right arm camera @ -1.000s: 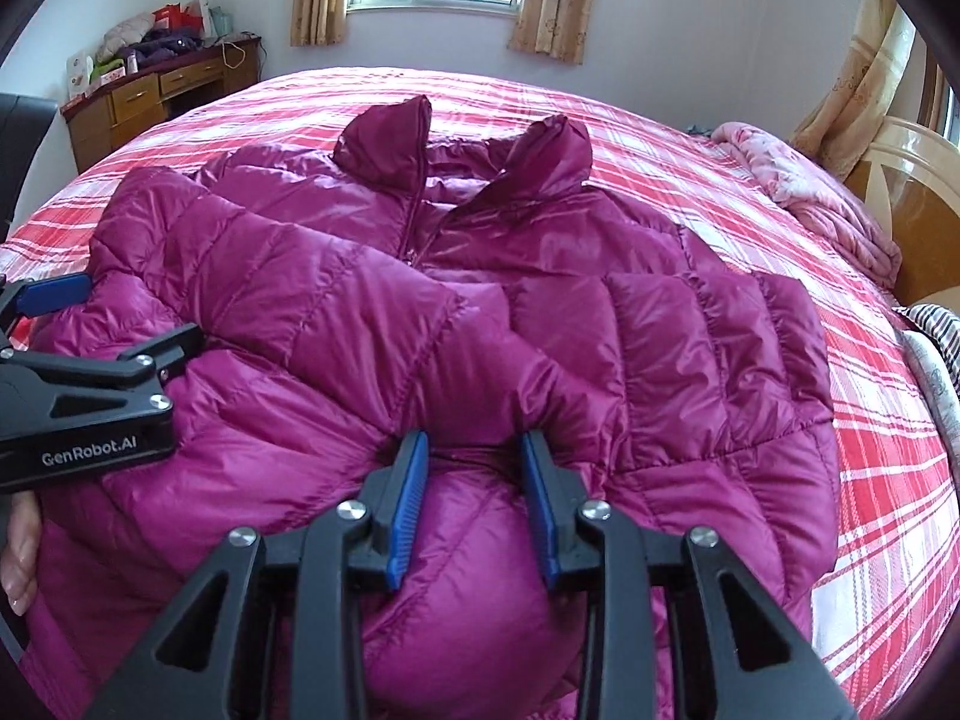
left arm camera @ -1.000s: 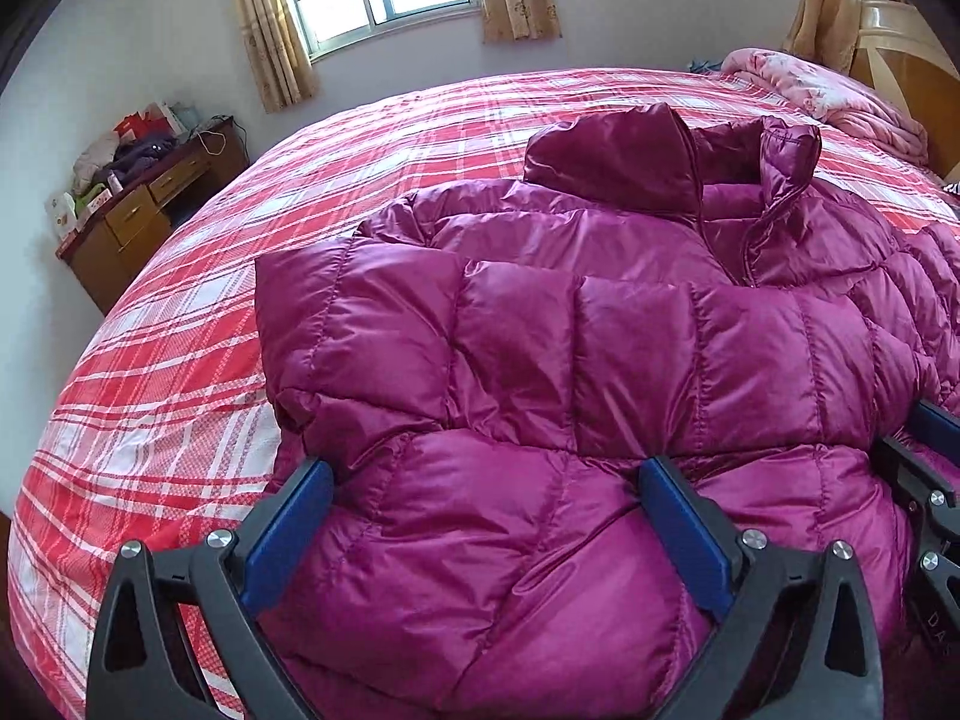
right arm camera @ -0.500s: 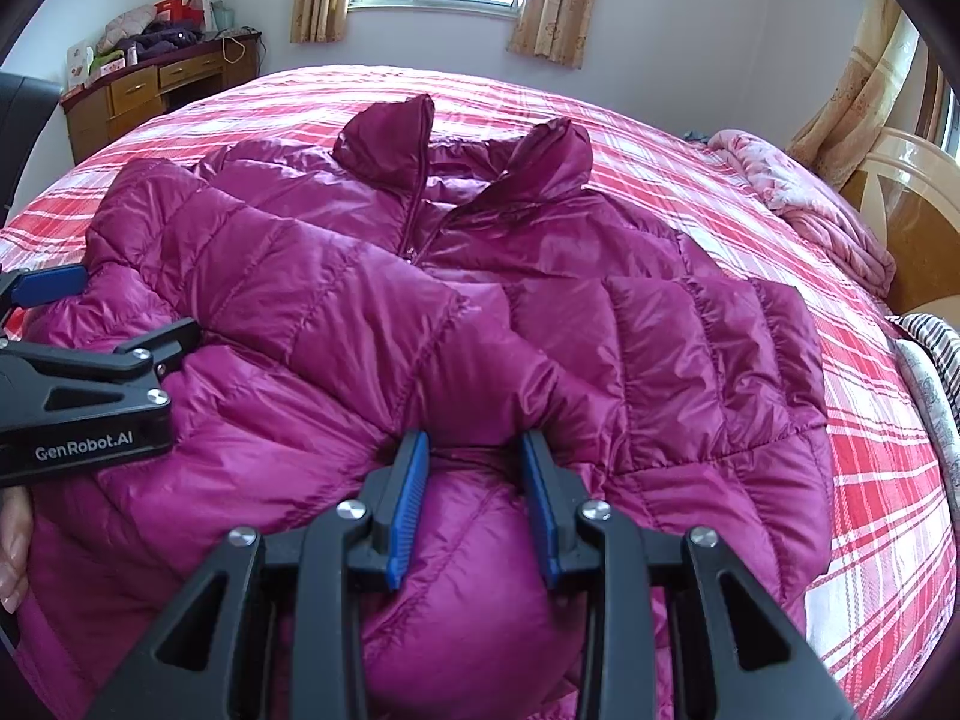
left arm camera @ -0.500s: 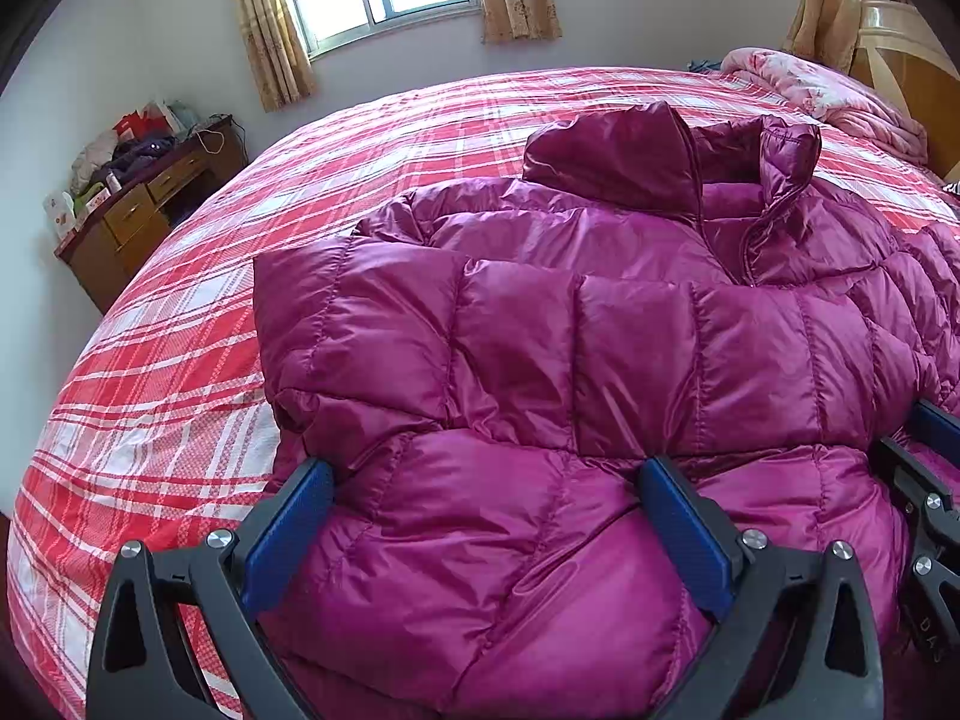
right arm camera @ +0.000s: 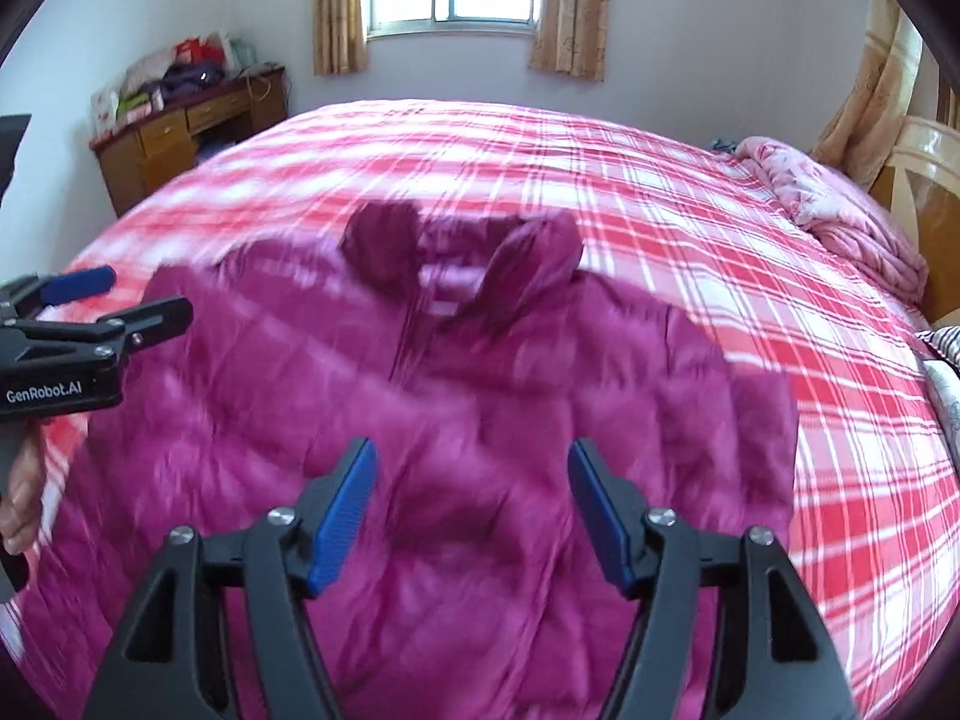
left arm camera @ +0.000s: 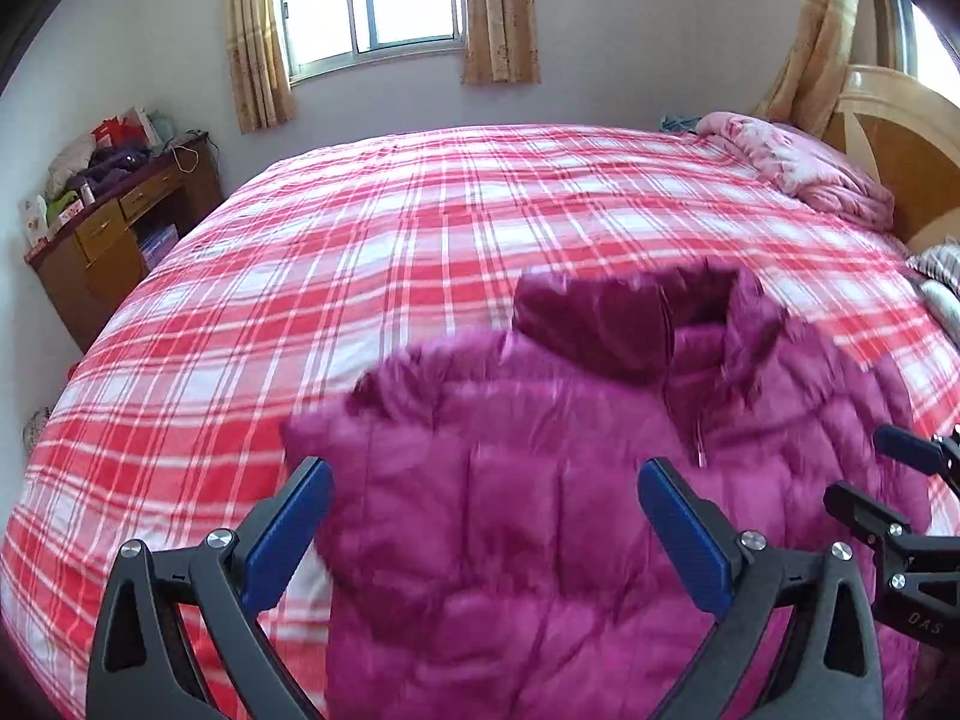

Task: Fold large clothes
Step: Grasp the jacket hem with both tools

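The magenta puffer jacket (right arm camera: 480,420) lies sleeves-in, filling lower frame, so the left gripper (left arm camera: 486,534) hangs wide and empty, right gripper (right arm camera: 471,510) opening, holding nothing.

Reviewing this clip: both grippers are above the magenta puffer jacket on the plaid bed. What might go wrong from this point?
1. The right gripper is opening with only loose fabric beneath it, so the puffer jacket may spring back out of its fold.
2. The left gripper stands open too; nothing pins the sleeves.
3. The collar stands up, likely making a lumpy fold.
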